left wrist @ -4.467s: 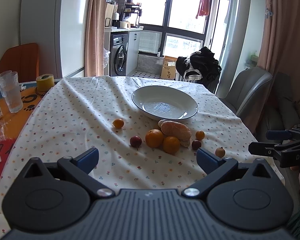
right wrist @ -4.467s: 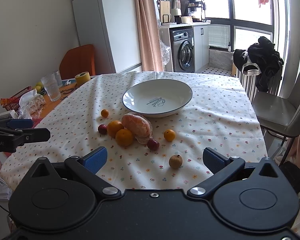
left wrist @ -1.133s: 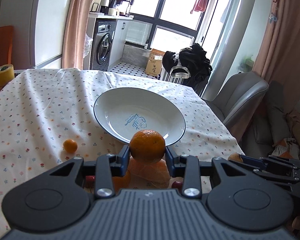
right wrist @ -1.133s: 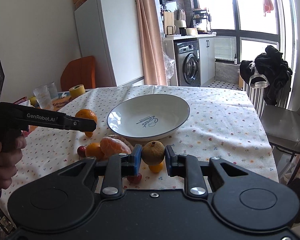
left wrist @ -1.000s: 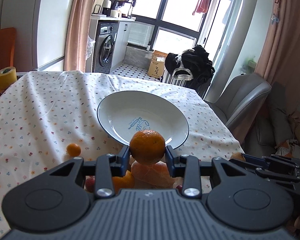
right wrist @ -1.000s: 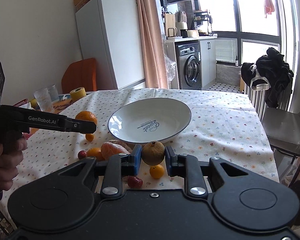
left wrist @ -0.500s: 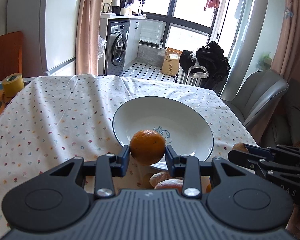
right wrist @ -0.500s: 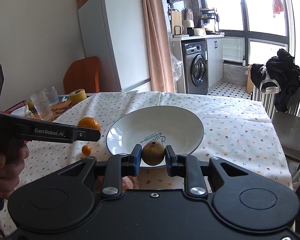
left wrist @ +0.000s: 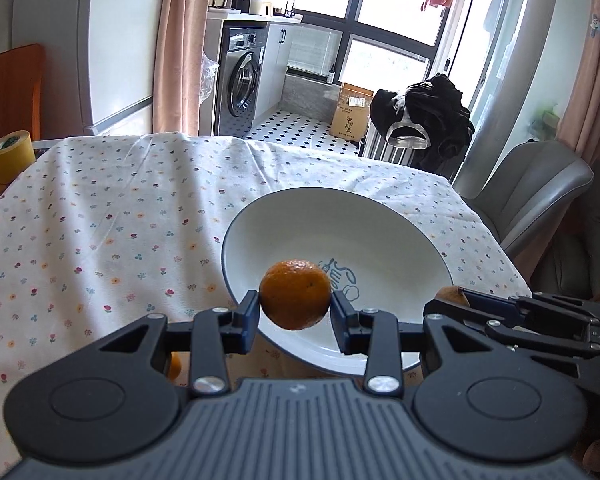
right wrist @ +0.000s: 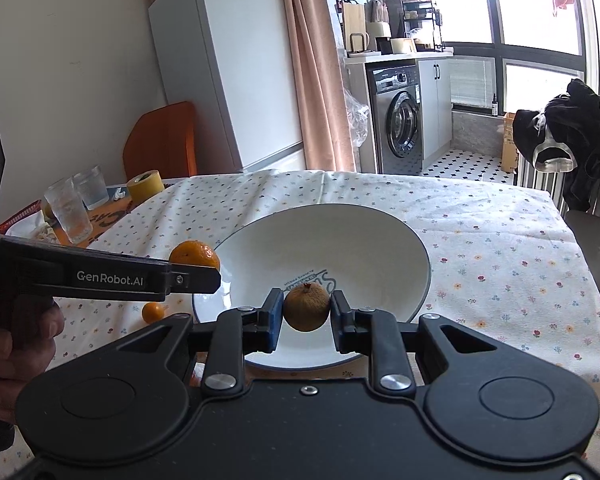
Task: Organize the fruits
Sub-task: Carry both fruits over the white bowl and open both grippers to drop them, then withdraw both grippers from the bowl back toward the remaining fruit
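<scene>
My left gripper [left wrist: 295, 309] is shut on an orange mandarin [left wrist: 295, 294], held over the near left rim of the white plate [left wrist: 396, 220]. From the right wrist view the same mandarin [right wrist: 194, 255] shows in the left gripper [right wrist: 204, 270] at the plate's left edge. My right gripper [right wrist: 305, 314] is shut on a small brown round fruit [right wrist: 306, 306], held above the near part of the plate [right wrist: 364, 236]. In the left wrist view the brown fruit [left wrist: 452, 295] peeks out at the tip of the right gripper [left wrist: 456, 304]. The plate holds no fruit.
A small orange fruit [right wrist: 153, 312] lies on the flowered tablecloth [left wrist: 100, 216] left of the plate; another orange [left wrist: 175, 366] shows under my left gripper. Two glasses [right wrist: 69, 208] and a yellow tape roll [right wrist: 145, 186] stand at the far left. A grey chair [left wrist: 528, 192] is on the right.
Both grippers, each still holding its fruit, have moved forward from above the fruit pile to over the plate. The pile has dropped out of sight beneath them.
</scene>
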A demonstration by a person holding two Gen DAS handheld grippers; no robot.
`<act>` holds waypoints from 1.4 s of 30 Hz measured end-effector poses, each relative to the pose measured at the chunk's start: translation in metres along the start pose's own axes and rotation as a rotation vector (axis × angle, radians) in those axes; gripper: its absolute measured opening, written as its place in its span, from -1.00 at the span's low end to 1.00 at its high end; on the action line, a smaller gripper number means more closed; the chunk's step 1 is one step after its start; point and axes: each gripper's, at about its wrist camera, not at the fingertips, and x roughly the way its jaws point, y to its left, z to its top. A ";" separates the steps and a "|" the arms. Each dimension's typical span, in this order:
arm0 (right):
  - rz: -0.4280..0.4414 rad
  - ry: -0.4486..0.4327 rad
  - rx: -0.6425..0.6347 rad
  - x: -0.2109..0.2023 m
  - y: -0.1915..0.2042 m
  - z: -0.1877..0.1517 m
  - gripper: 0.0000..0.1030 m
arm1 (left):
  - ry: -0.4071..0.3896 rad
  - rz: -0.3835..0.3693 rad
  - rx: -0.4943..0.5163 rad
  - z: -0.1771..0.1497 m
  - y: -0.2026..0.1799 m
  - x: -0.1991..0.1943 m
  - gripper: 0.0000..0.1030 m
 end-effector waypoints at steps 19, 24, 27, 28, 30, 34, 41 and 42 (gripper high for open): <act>0.017 -0.024 0.072 -0.001 -0.018 -0.002 -0.24 | -0.008 0.086 -0.007 -0.009 0.001 -0.019 0.36; -0.012 -0.048 0.059 -0.015 -0.015 -0.012 0.20 | -0.061 0.126 -0.007 -0.021 0.003 -0.038 0.66; 0.001 -0.058 0.089 -0.023 -0.016 -0.012 0.37 | -0.057 0.134 -0.032 -0.025 0.008 -0.045 0.69; 0.001 -0.062 0.090 -0.026 -0.015 -0.012 0.45 | -0.056 0.139 -0.042 -0.026 0.009 -0.047 0.72; -0.011 -0.078 0.069 -0.032 -0.009 -0.012 0.71 | -0.058 0.143 -0.060 -0.029 0.012 -0.053 0.76; 0.000 -0.071 0.049 -0.039 -0.003 -0.014 0.82 | -0.080 0.151 -0.062 -0.035 0.014 -0.065 0.81; 0.005 -0.058 0.079 -0.052 -0.005 -0.021 0.94 | -0.142 0.142 -0.041 -0.048 0.008 -0.091 0.88; 0.011 -0.061 0.079 -0.055 -0.004 -0.021 1.00 | -0.141 0.159 -0.039 -0.051 0.008 -0.094 0.89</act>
